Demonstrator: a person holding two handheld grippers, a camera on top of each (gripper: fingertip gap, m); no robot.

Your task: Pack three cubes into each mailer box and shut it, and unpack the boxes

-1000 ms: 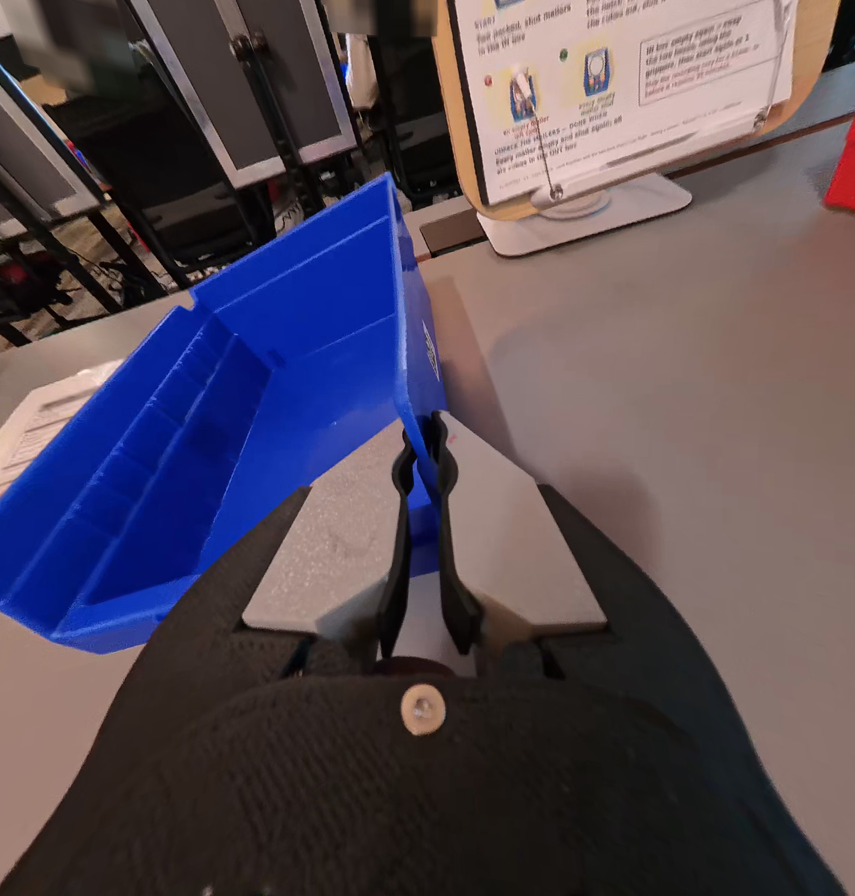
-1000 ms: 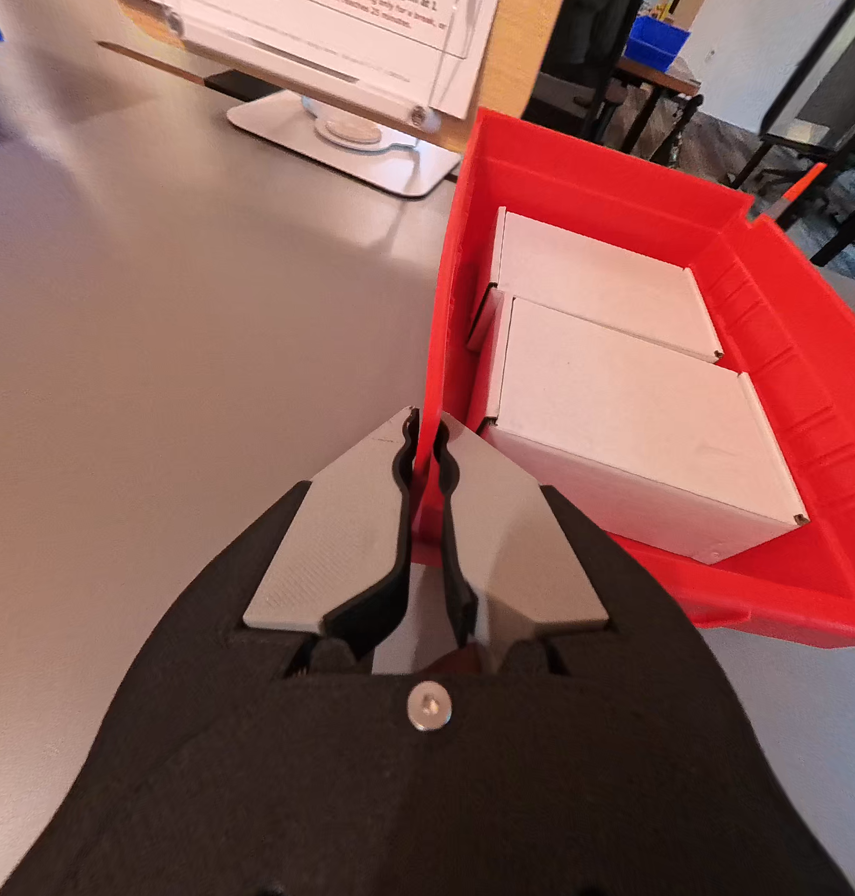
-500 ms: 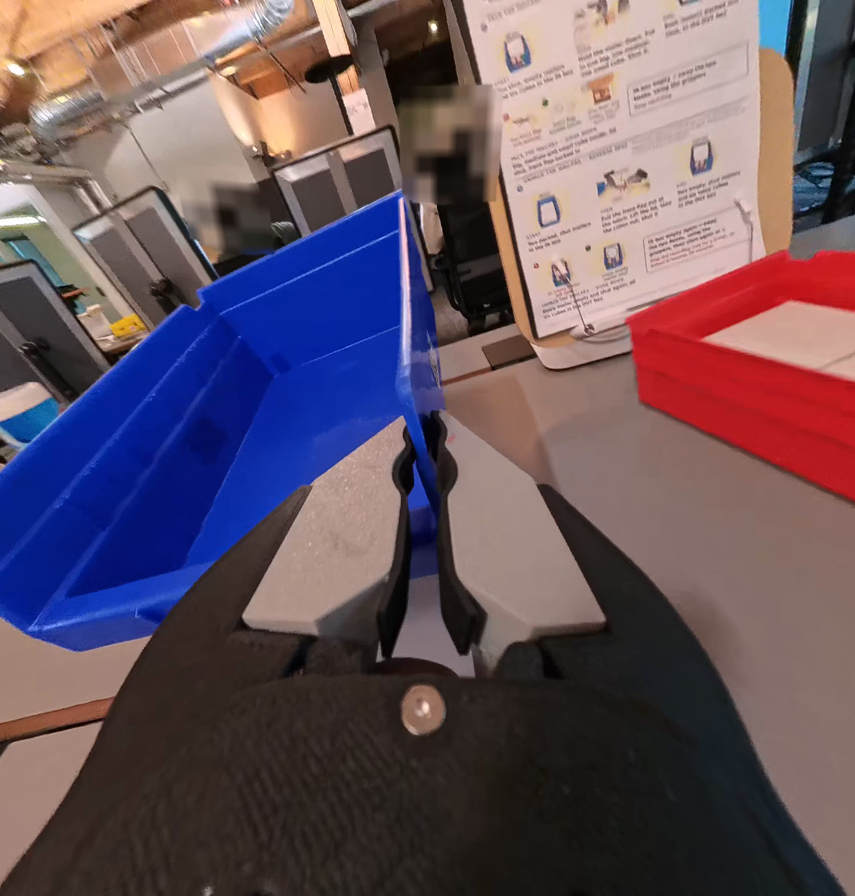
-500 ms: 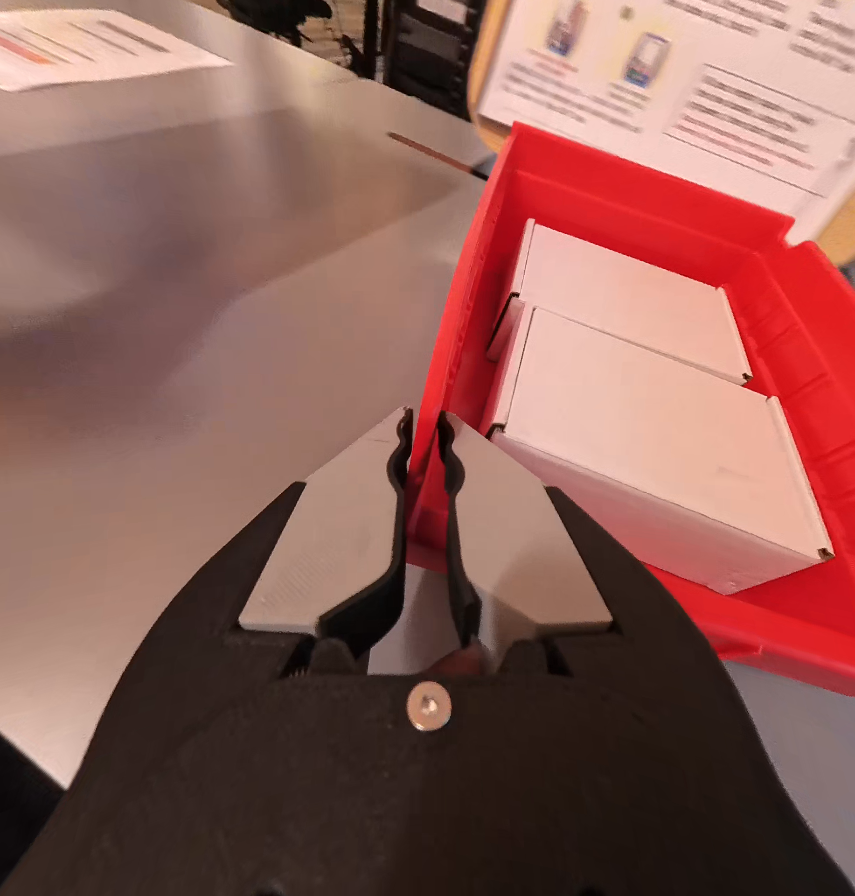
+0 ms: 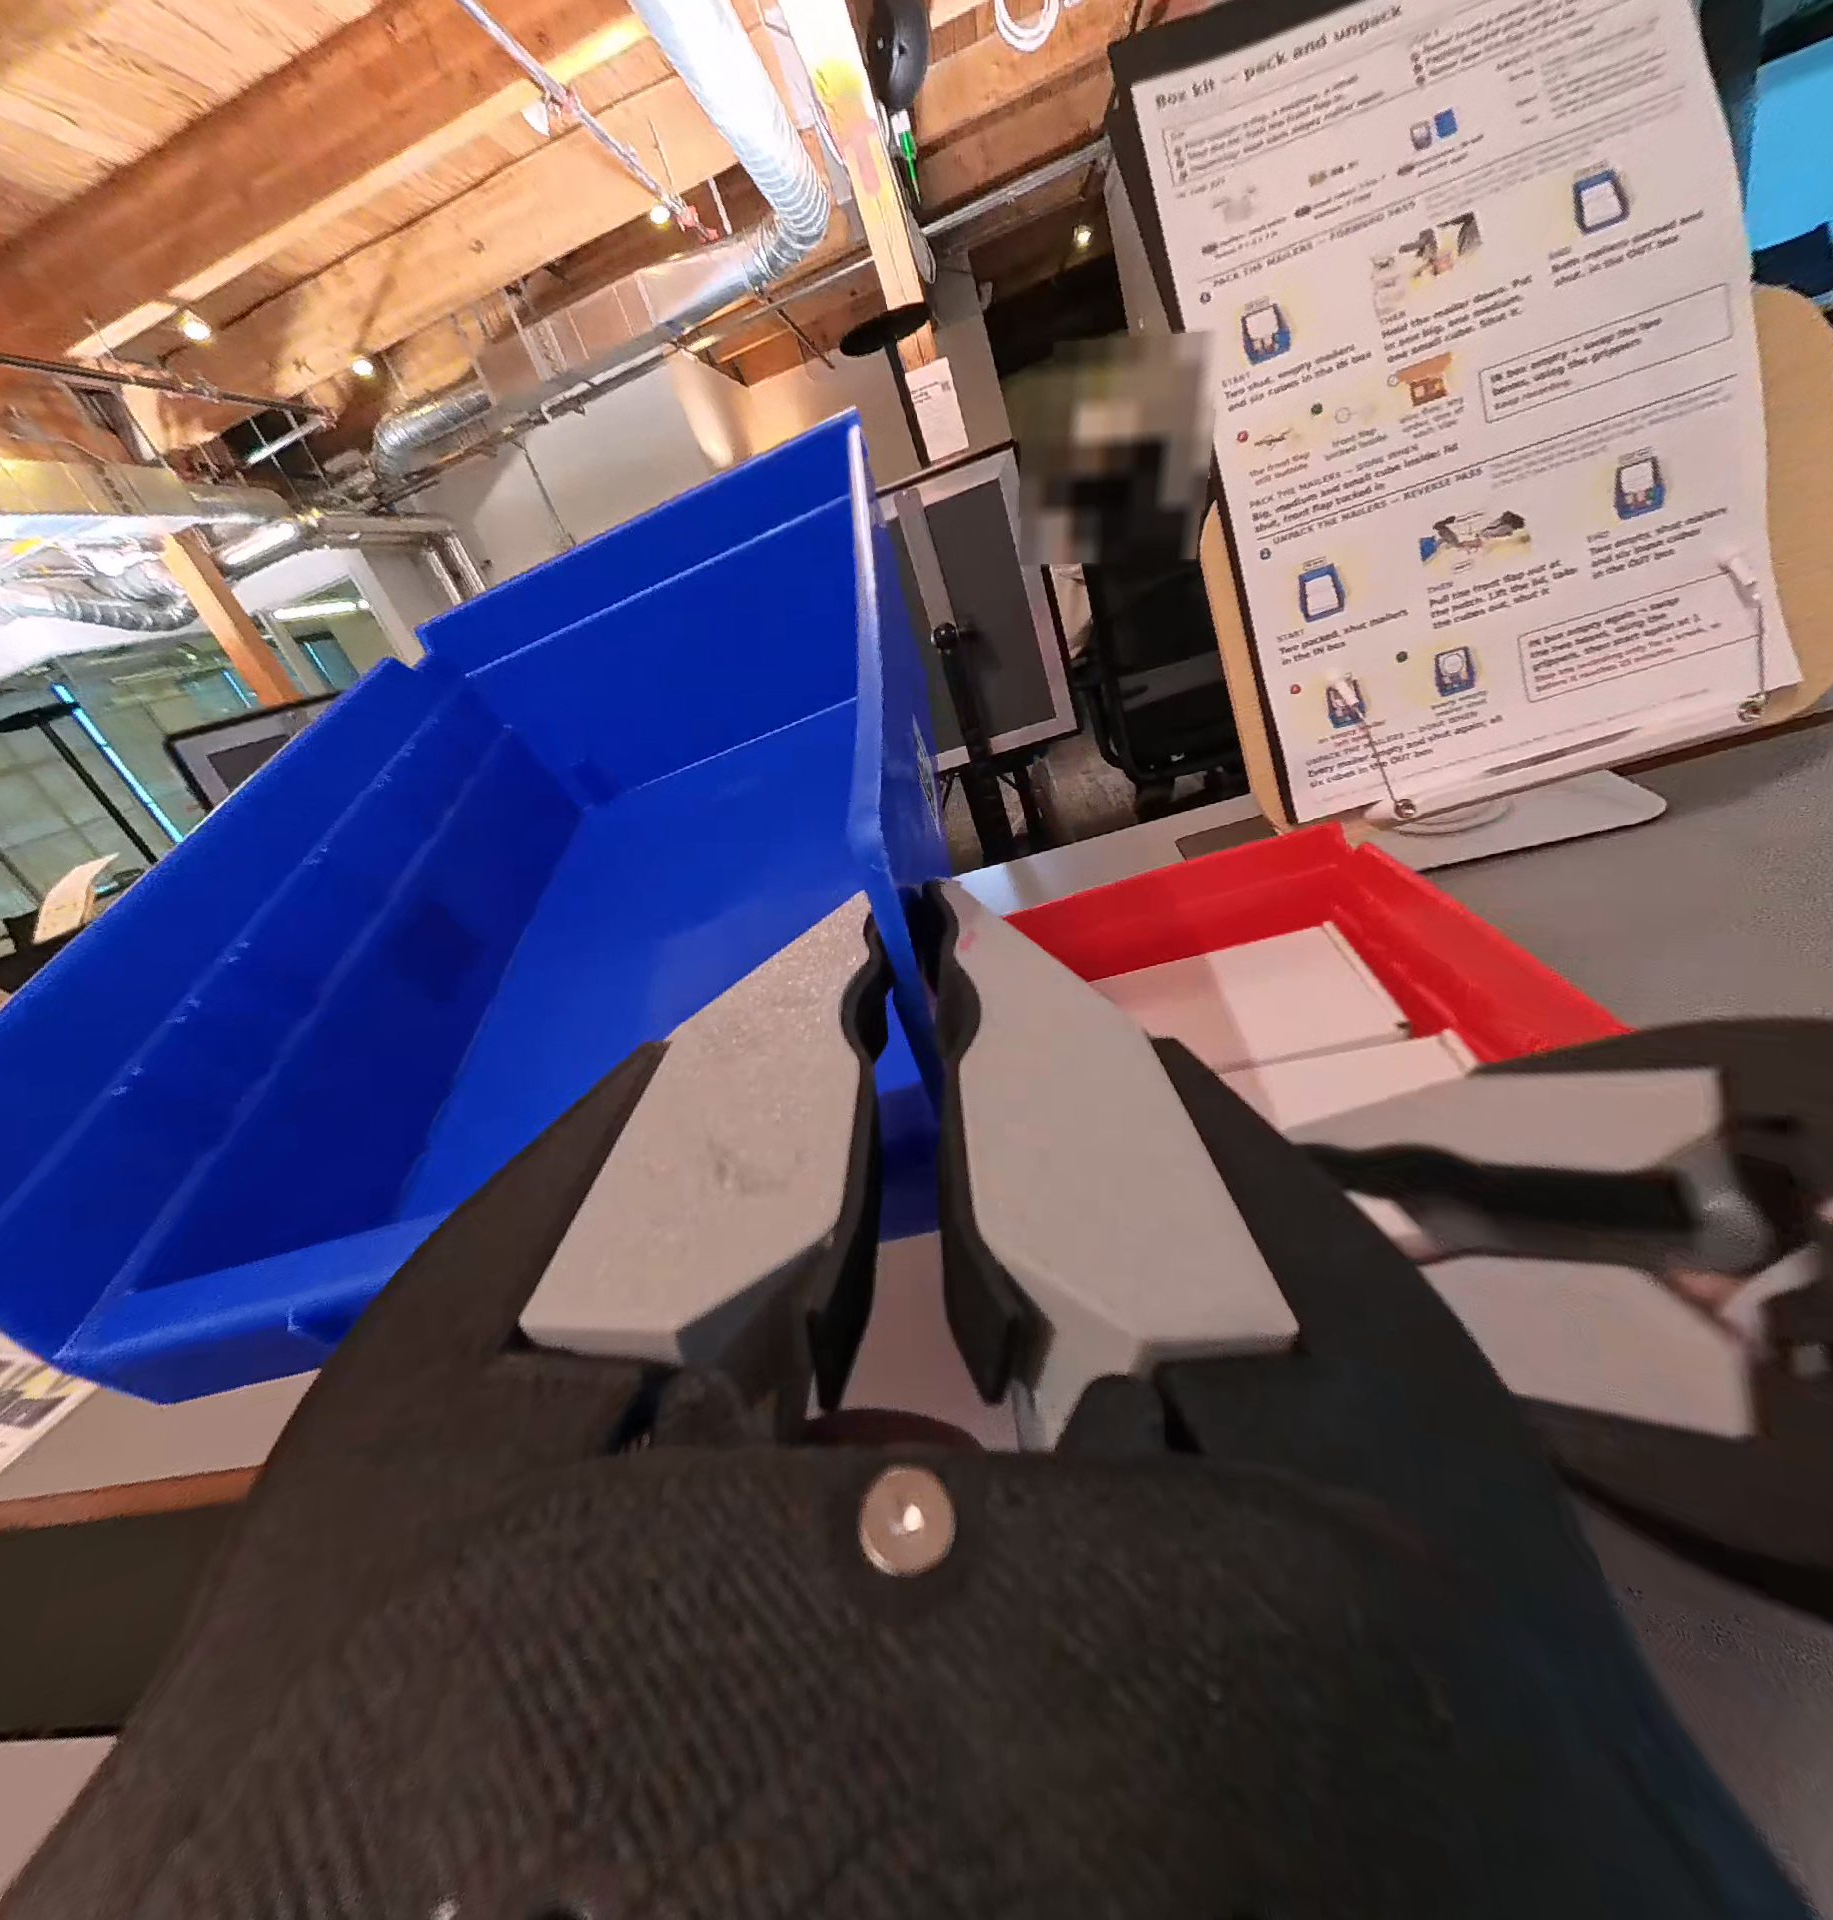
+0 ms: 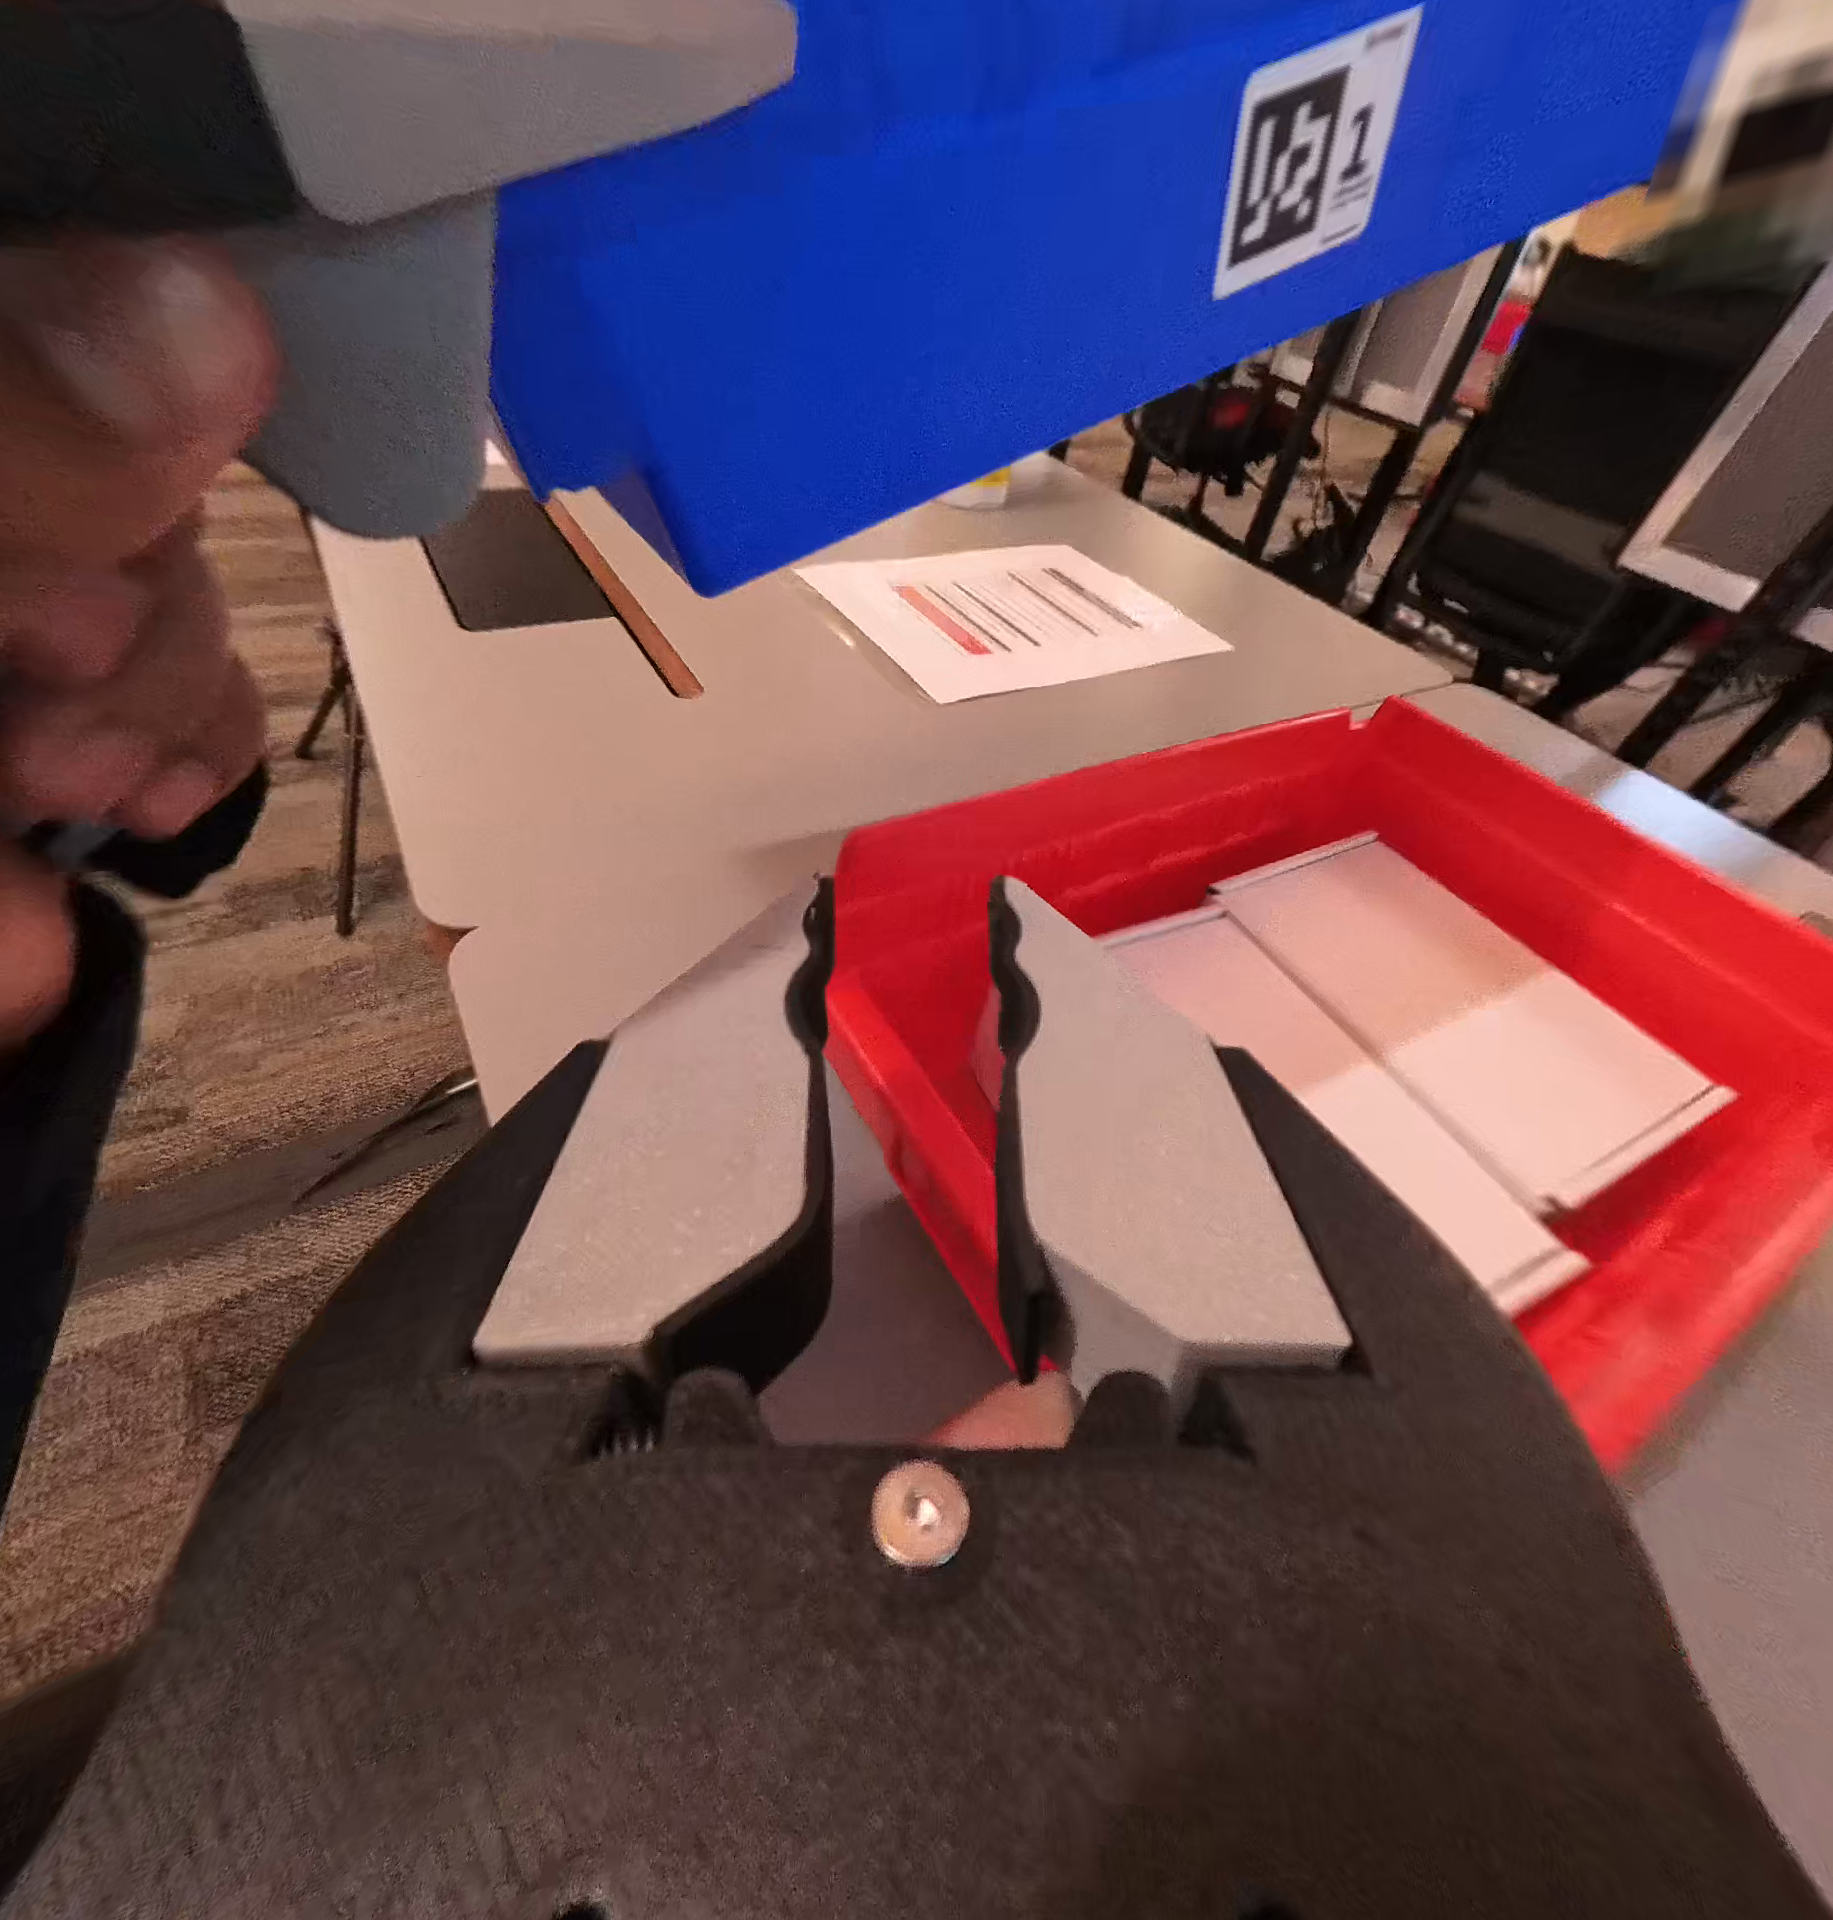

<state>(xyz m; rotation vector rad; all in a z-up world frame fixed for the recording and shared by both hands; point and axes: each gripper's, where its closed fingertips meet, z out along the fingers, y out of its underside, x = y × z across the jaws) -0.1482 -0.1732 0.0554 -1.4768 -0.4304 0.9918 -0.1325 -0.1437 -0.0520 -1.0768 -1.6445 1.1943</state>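
My left gripper [image 5: 907, 906] is shut on the right wall of an empty blue bin [image 5: 579, 883] and holds it tilted in the air. In the right wrist view the blue bin [image 6: 943, 260] hangs overhead, with the left gripper's fingers [image 6: 392, 343] at its end. My right gripper [image 6: 910, 904] is open, its fingers astride the near wall of the red bin [image 6: 1514, 790], not clamping it. Two shut white mailer boxes [image 6: 1463, 987] [image 6: 1307, 1132] lie side by side in the red bin. The red bin [image 5: 1463, 935], the boxes [image 5: 1296, 987] and the right gripper [image 5: 1327, 1174] also show in the left wrist view. No cubes are visible.
An instruction sheet on a stand [image 5: 1463, 468] is at the back of the grey table [image 6: 631, 810]. A printed paper [image 6: 1005, 618] lies on the table beyond the red bin. A person's hand [image 6: 91, 520] is at the left. The table edge is close on the left. About 11 cm separates my left fingertips from my right.
The left gripper has lifted the blue bin and carried it right, over towards the red bin. The right gripper swung the red bin round, then opened and let go of its wall.
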